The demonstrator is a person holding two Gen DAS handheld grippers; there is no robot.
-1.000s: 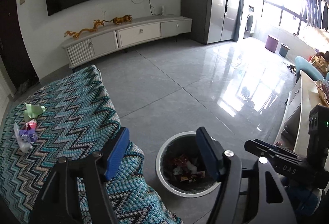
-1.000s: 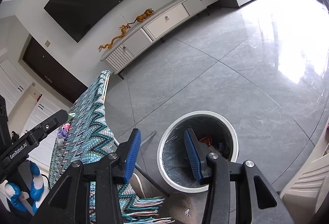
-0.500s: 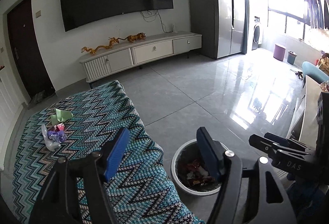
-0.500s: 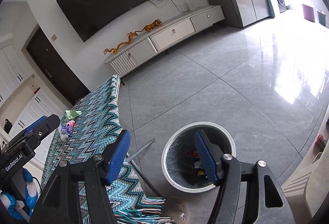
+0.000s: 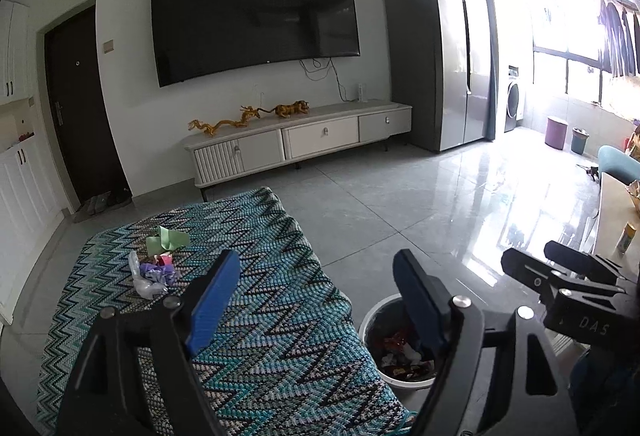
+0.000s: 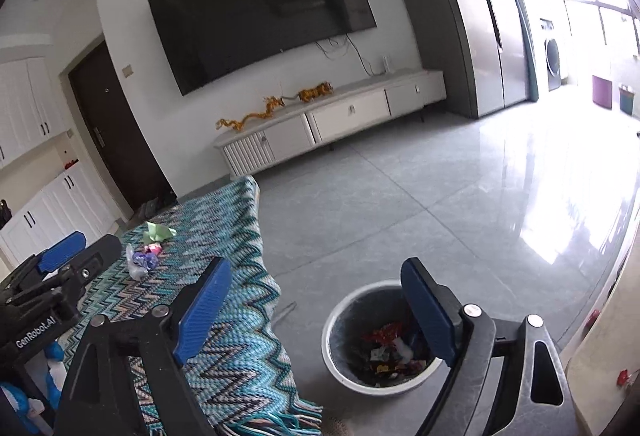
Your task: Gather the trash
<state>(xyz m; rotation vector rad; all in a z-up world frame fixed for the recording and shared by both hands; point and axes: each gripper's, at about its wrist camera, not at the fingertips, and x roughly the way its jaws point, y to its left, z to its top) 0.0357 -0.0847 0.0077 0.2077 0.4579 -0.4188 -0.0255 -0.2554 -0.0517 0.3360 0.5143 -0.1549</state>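
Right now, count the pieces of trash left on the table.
3, clustered at the table's far left: green paper, a pink scrap nearer, and purple-and-clear plastic nearest. Smaller bits may hide among them.

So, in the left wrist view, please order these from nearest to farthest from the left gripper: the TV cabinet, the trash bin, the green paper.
From the left gripper:
1. Trash bin, on the floor, lower right.
2. Green paper, on the zigzag cloth, upper left.
3. TV cabinet, against the far wall.

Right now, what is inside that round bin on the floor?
The bin holds crumpled wrappers, mostly red, white and dark, lying loose at the bottom. The right gripper's finger covers part of the inside, and whatever lies beneath the top layer is hidden.
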